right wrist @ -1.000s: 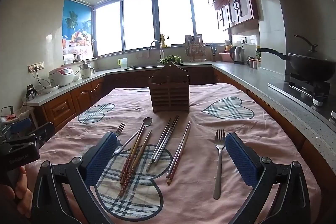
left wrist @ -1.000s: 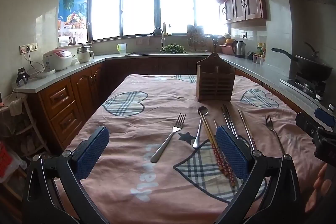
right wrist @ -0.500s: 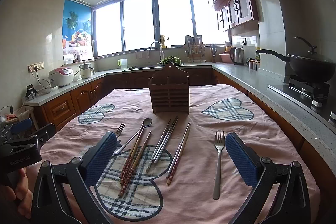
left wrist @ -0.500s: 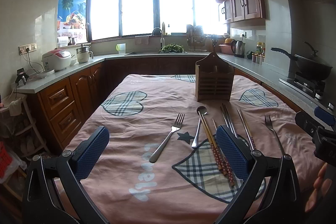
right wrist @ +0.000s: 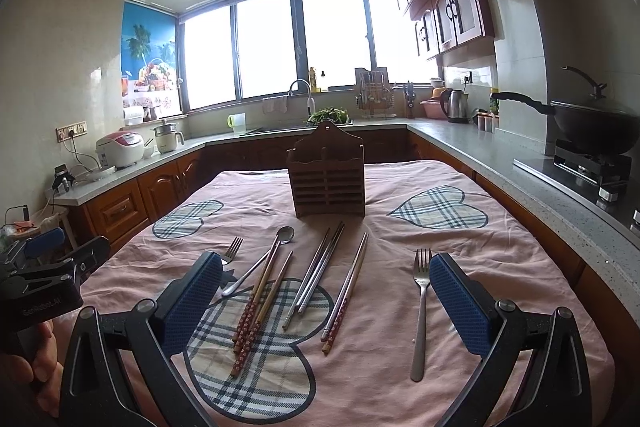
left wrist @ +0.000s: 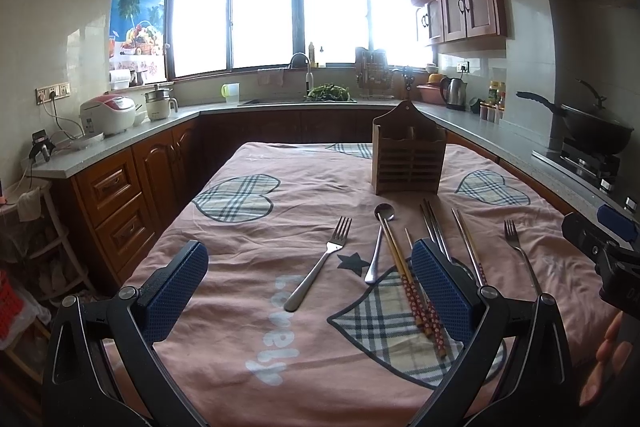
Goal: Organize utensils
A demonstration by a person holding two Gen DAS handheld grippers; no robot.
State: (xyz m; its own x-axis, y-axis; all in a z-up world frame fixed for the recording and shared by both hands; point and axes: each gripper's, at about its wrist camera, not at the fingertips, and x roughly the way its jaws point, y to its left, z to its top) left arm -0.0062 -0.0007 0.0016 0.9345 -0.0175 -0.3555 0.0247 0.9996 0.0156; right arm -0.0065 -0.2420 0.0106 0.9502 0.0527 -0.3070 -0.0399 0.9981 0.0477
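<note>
The utensils lie loose on the pink cloth of the table (right wrist: 500,267): a fork (left wrist: 318,265) ahead between the left tool's (left wrist: 310,287) spread pads, a spoon (left wrist: 378,243) and chopsticks (right wrist: 256,303) beside it, a second fork (right wrist: 420,307) just inside the right tool's (right wrist: 326,301) right pad. Both tools are spread wide, gripping nothing. Beyond the utensils stands the wooden holder (right wrist: 327,183), upright.

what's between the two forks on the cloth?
Right wrist view: between the left fork and the right fork lie a spoon and three pairs of chopsticks, all flat on the pink tablecloth, none yet in the wooden holder.
</note>
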